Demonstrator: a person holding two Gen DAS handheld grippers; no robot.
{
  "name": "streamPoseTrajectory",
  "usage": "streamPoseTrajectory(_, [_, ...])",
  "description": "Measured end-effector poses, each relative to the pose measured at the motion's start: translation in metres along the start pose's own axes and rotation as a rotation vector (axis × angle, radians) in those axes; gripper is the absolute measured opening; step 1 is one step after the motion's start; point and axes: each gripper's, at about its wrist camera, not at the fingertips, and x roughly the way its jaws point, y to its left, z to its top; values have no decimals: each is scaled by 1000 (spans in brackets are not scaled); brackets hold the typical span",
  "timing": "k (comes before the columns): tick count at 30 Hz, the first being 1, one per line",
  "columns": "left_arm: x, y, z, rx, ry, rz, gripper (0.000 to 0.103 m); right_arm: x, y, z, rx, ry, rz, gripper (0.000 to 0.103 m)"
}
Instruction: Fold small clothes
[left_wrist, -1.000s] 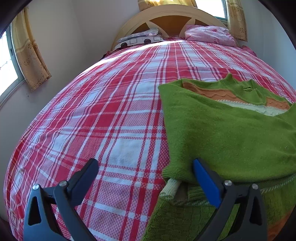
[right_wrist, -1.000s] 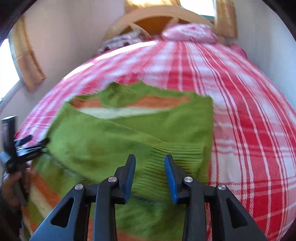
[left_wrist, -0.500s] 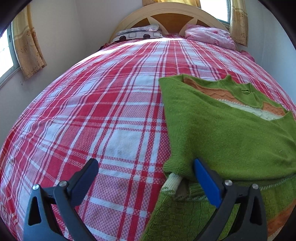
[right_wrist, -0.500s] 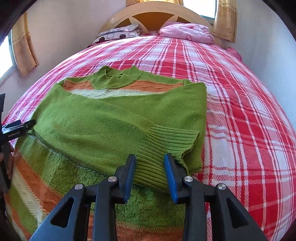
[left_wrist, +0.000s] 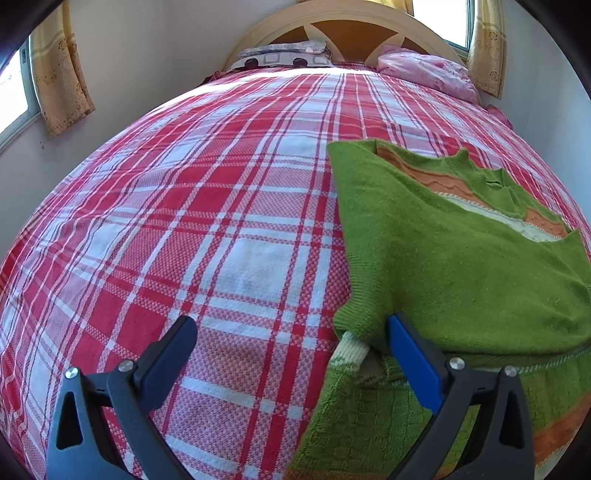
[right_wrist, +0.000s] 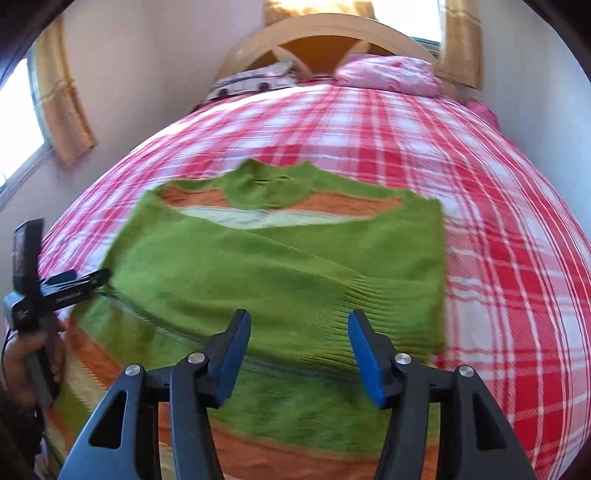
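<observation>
A small green sweater with orange and cream stripes lies flat on the red plaid bed, both sleeves folded across its chest. In the left wrist view the sweater fills the right side. My left gripper is open and empty at the sweater's left edge, its right finger against the folded sleeve's cuff. It also shows in the right wrist view. My right gripper is open and empty, held above the lower middle of the sweater.
The red and white plaid bedspread covers the whole bed. A wooden headboard, a patterned pillow and a pink pillow are at the far end. Walls and curtained windows stand on both sides.
My right gripper has opened wide and pulled back and up from the ribbed sleeve cuff, leaving it lying on the sweater. The left gripper has stayed open in place.
</observation>
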Motion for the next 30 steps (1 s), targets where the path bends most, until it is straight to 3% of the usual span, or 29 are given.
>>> streamPoseTrajectory(5, [0,22,-4,-108,12,-27,103,9,23,-1,-37,12,32,57])
streamPoseTrajectory(13, [-17,2,19,-41,-72,-46,103,15,3,-13,11,-11,24,57])
streamPoseTrajectory(16, [1,-13,42,18,-60,28,103,15,-3,-9,12,-15,3,57])
streamPoseTrajectory(18, [25,-16,52,53,-20,189,103,15,-10,-10,18,-12,-18,57])
streamPoseTrajectory(20, [37,-2,55,3,7,207,103,16,-18,-14,24,4,-44,57])
streamPoseTrajectory(25, [43,28,46,-95,60,83,103,23,-29,-19,14,32,-20,58])
streamPoseTrajectory(27, [38,34,41,-120,71,77,103,18,-30,-19,28,27,-23,59])
streamPoseTrajectory(30, [12,35,23,-156,27,39,103,15,-28,-23,15,13,-21,60])
